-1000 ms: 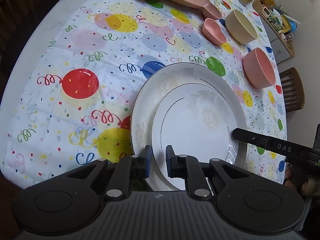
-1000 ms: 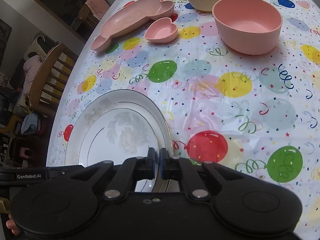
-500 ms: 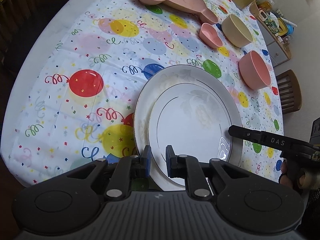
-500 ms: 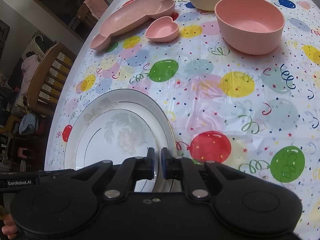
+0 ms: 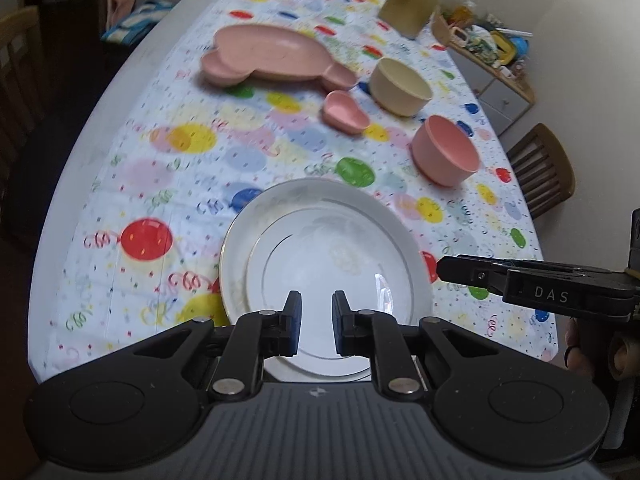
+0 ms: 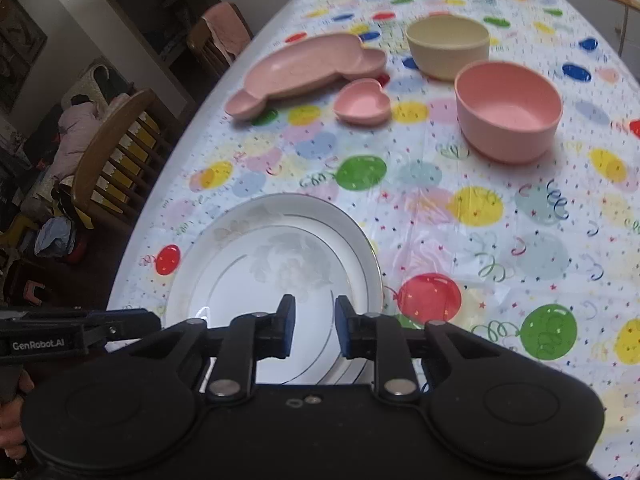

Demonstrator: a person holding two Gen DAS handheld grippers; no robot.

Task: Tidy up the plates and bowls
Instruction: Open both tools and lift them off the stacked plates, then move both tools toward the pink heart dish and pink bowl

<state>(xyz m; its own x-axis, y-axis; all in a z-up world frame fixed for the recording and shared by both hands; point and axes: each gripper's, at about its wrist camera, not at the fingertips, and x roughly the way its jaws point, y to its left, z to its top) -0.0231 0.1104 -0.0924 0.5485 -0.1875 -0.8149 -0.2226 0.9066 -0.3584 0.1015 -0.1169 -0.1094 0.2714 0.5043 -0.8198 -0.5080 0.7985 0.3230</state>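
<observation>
Here a table [image 5: 132,80] covered by a balloon-print cloth [image 5: 180,184] is seen from both wrist cameras. Near its front edge two white plates are stacked: a smaller plate [image 5: 320,276] with a thin gold line lies inside a larger plate [image 5: 236,240], offset toward the near rim.

The left gripper [image 5: 313,314] is held above the near part of the stack, pointing steeply down. A clear gap is seen between its blue pads [image 5: 295,318], nothing is gripped, and the white of the smaller plate shows through the gap. The fingers appear lifted off the plates, though actual contact cannot be judged.

The right gripper [image 6: 313,326] is held over the stack's near right part. Its jaws have just been opening, and they now stand apart with nothing between them; the plate rim is seen below and behind the pads [image 6: 289,326]. In the left view the right gripper's side is seen as a dark bar at the right, just beside the stack.

Farther back, well apart from the plates, a pink bowl [image 6: 508,110] is set on the right, with a cream bowl [image 6: 448,46] behind it. A small pink heart-shaped dish [image 6: 362,102] lies just beside a long pink divided tray [image 6: 304,70]. A yellowish jug [image 5: 412,4] stands at the far end. Wooden chairs [image 6: 116,152] are placed at the table's sides.
</observation>
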